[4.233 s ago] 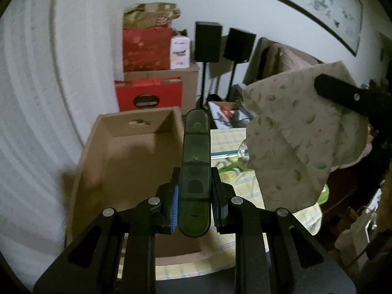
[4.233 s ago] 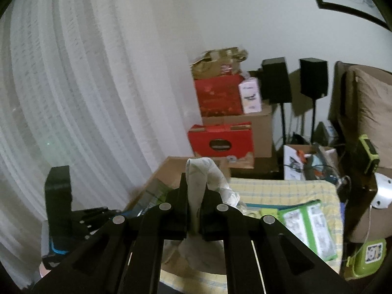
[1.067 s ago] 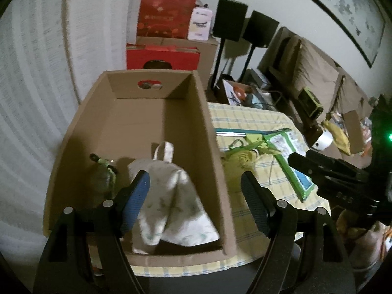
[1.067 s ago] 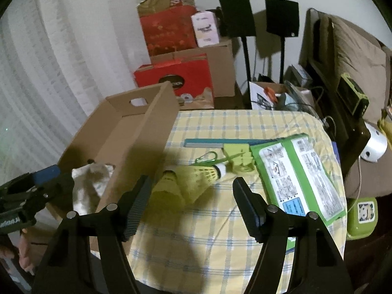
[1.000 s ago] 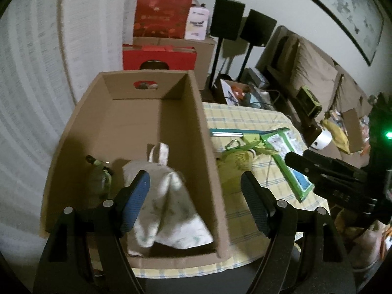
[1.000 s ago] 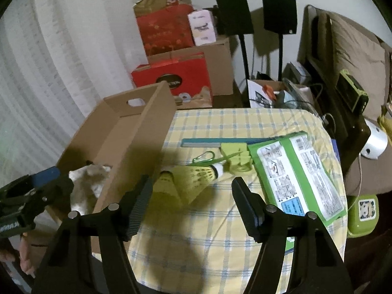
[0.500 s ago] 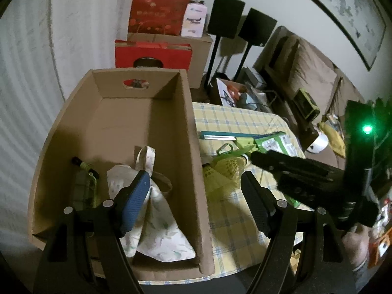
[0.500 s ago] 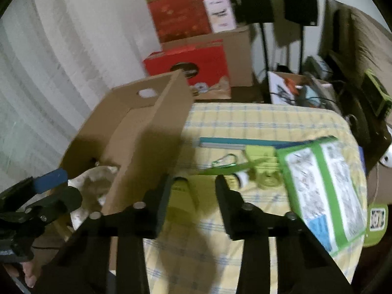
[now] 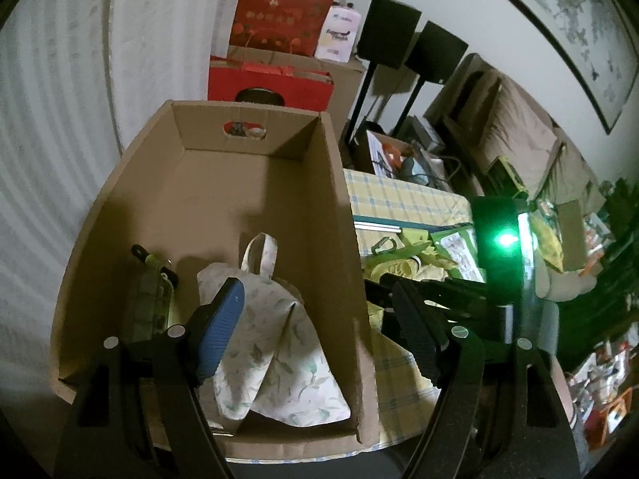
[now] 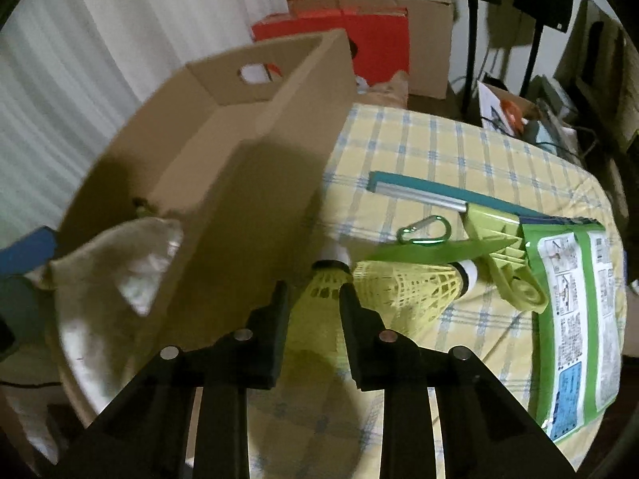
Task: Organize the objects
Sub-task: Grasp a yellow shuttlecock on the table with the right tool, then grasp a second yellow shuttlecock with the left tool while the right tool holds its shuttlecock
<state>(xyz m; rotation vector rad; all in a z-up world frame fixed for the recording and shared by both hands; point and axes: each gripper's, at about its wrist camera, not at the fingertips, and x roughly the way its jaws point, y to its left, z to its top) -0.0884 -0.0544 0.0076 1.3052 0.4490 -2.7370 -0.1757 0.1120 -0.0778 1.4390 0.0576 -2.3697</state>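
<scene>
Right wrist view: fingers freshly closing around half-hidden yellow shuttlecock; left fingers wide, empty.

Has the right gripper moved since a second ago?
Yes. The right gripper came down toward the cardboard box, its jaws closing around a yellow shuttlecock on the tablecloth.

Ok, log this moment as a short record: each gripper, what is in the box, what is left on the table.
right gripper: jaws have just been closing around a yellow shuttlecock beside the box wall; pads appear to touch it
left gripper: open, empty, above the box
cardboard box: holds a leaf-print cloth bag and a green bottle
table: second shuttlecock, green carabiner, green clip, green packet, teal bar
table cover: yellow checked cloth
</scene>
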